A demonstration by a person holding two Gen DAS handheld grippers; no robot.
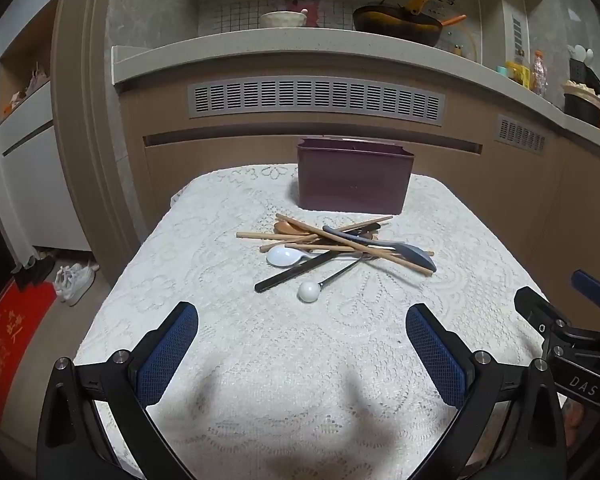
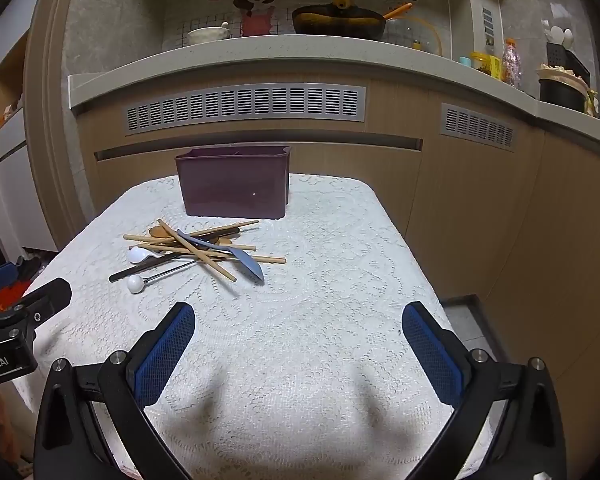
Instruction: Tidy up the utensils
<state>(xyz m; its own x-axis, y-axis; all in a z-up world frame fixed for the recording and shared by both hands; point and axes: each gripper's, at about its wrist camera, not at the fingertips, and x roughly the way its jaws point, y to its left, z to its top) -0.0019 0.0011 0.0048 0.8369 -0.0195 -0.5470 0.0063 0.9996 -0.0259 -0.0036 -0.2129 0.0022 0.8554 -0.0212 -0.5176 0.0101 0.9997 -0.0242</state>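
We see a desk covered with a white lace cloth (image 1: pixel 284 360), and at its far edge stands a dark purple rectangular plastic holder (image 1: pixel 354 178), upright and with its top open. Just in front of this holder, near but not touching it, lies a loose pile of utensils (image 1: pixel 332 246). In the pile we count several light wooden chopsticks (image 1: pixel 352 244) crossing one another, a brown wooden spoon (image 1: pixel 290 227) at the back, a grey-blue plastic spoon (image 1: pixel 400 250) lying over the chopsticks toward the right, a white ceramic soup spoon (image 1: pixel 284 256) on the left, and a pair of black chopsticks (image 1: pixel 300 272) pointing to the near left. A thin metal spoon with a round white ball end (image 1: pixel 309 291) lies closest to us, its ball resting on the cloth.

Our left gripper (image 1: pixel 302 338) hangs over the near part of the desk, its blue pads spread wide apart with nothing between them. Our right gripper (image 2: pixel 298 336) stands beside it, also spread wide and empty, with the pile ahead and to its left. Both are well apart from the utensils.
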